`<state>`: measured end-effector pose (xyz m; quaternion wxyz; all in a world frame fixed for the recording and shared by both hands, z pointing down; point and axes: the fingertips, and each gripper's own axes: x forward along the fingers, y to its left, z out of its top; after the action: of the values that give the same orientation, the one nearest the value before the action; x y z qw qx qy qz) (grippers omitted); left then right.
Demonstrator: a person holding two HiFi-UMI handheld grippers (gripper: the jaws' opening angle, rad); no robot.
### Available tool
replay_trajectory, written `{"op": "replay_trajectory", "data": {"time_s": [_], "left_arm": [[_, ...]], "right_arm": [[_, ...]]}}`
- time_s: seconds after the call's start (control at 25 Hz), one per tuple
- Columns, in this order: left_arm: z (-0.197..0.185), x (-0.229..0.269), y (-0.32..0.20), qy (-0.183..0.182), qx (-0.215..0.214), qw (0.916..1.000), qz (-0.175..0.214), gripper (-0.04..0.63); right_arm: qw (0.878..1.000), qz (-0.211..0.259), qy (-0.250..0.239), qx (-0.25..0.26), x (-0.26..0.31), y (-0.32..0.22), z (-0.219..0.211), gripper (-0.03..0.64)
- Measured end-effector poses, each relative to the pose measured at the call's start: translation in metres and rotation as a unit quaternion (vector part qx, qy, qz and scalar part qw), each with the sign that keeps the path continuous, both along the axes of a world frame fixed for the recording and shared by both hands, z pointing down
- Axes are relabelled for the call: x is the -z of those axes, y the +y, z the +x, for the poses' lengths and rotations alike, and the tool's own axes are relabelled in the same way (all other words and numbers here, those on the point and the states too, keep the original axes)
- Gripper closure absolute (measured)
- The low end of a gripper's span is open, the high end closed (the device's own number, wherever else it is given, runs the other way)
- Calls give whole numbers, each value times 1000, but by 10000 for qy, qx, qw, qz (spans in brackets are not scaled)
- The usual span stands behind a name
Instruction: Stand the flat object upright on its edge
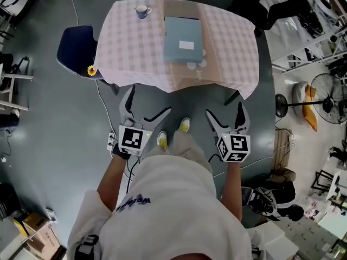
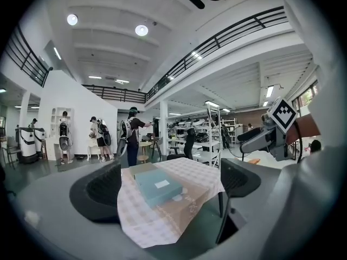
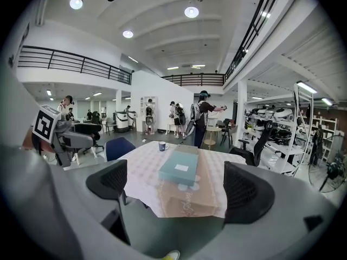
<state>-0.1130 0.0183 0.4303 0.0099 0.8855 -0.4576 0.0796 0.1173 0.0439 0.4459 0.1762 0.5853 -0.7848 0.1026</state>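
The flat object is a pale teal box (image 1: 183, 39) with a white label. It lies flat on a table under a pink checked cloth (image 1: 130, 47), on a tan runner. My left gripper (image 1: 146, 104) and right gripper (image 1: 225, 112) hang open and empty in front of the table's near edge, above the floor and well short of the box. In the left gripper view the box (image 2: 157, 184) lies ahead between the open pads (image 2: 103, 188) of that gripper (image 2: 171, 186). In the right gripper view the box (image 3: 181, 169) also lies ahead of that gripper (image 3: 176, 186).
A white and blue mug (image 1: 142, 11) stands at the table's far left. A blue chair (image 1: 76, 47) with a yellow flower (image 1: 91, 70) sits at the table's left, and a black chair (image 1: 271, 10) at the far right. A floor fan (image 1: 325, 91) stands to the right. Several people stand beyond the table.
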Motion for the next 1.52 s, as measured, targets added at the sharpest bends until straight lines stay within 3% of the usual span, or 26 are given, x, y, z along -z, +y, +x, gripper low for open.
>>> {"op": "replay_trajectory", "data": {"time_s": [0.24, 0.48, 0.68, 1.0, 1.28, 1.52], "left_arm": [[9, -14, -42, -184, 180, 9996, -110, 26], [22, -24, -102, -60, 474, 9983, -326, 28], [42, -38, -153, -325, 545, 9967, -507, 28], [72, -78, -195, -573, 635, 9906, -1065, 29], [63, -107, -219, -816, 852, 9828, -1420, 29], [55, -138, -242, -709, 1081, 9783, -1622, 35]], "right_arm": [[9995, -139, -119, 254, -20, -55, 5, 63], [9973, -344, -184, 615, -39, -125, 14, 64], [9934, -569, -274, 954, -54, -176, 23, 66], [9879, -953, -396, 1159, -97, -222, 44, 80], [9823, -1209, -476, 1348, -136, -251, 39, 95], [9794, -1491, -384, 1304, -176, -265, 31, 107]]}}
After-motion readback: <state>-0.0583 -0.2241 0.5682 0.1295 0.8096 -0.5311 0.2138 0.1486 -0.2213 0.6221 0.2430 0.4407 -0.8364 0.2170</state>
